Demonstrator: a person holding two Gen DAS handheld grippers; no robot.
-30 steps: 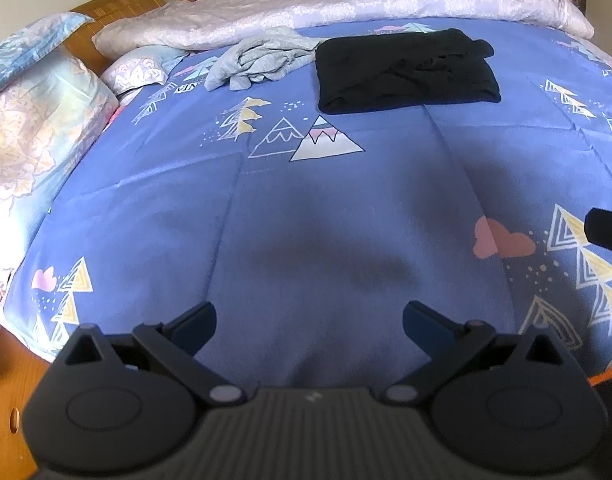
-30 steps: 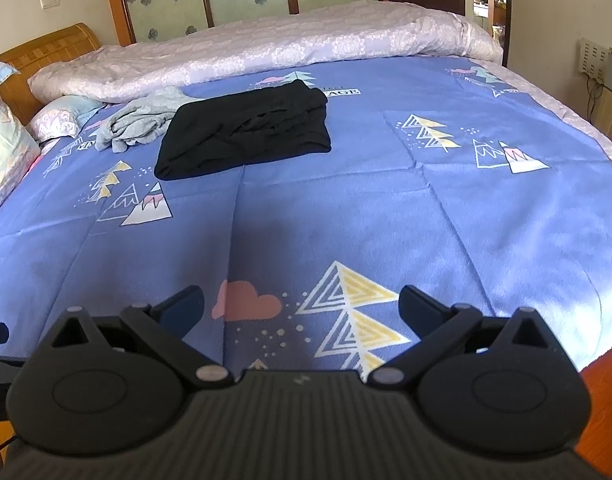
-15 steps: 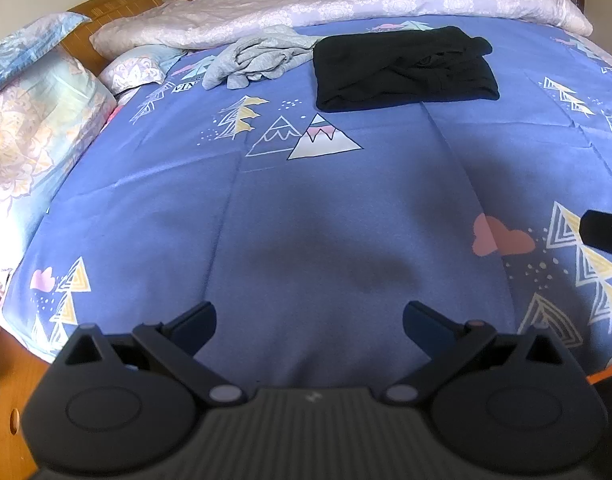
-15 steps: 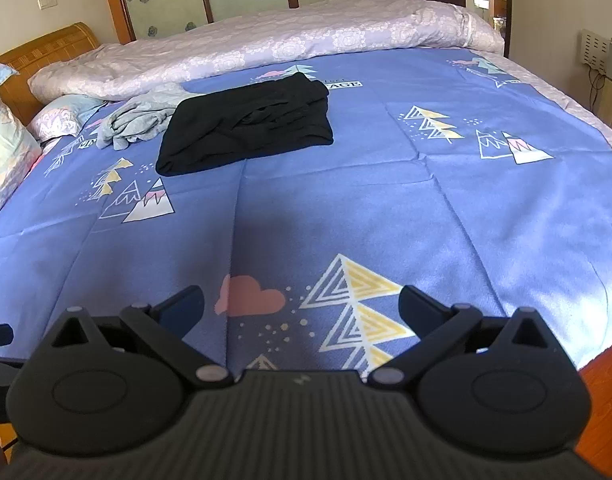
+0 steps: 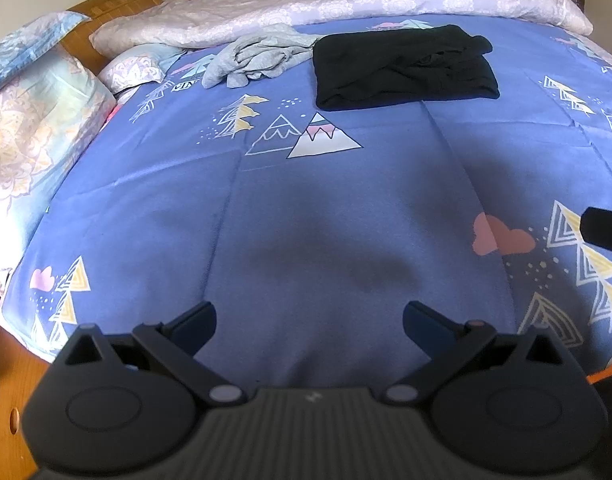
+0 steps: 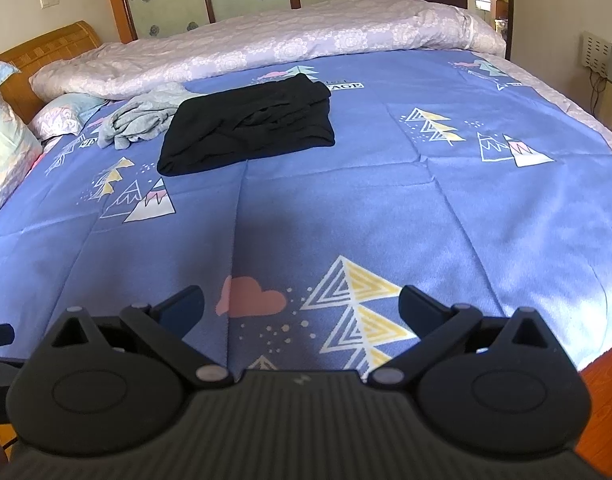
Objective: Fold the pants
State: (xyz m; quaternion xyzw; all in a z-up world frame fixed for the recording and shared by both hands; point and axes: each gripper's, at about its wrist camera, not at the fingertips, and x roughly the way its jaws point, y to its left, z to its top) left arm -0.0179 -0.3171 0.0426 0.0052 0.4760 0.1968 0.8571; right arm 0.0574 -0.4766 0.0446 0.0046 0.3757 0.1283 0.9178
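Bed [image 5: 306, 208]: covered by a blue sheet printed with triangle trees, mountains and pink clouds; creased in straight lines, shadowed near the front edge.

Black pants [image 5: 402, 66]: folded into a thick rectangle, lying flat on the sheet toward the far edge of the bed, roughly midway across. In the right wrist view the same pants [image 6: 250, 124] sit left of centre, top layer rumpled.

Grey garment [image 5: 258, 56]: crumpled heap just beside the pants on their left, toward the headboard corner; whether the two touch is unclear.

Lilac quilt [image 6: 290, 40]: rolled along the far edge of the bed, behind both garments.

Pillows [image 5: 34, 120]: stacked at the left edge against a wooden headboard [image 5: 114, 4].

Left gripper [image 5: 309, 316]: fingers spread wide apart, holding nothing, above the front edge of the bed, well apart from the pants.

Right gripper [image 6: 302, 304]: fingers likewise spread wide, empty, above the front edge near a pink cloud print; a dark part of it shows at the right margin of the left wrist view.
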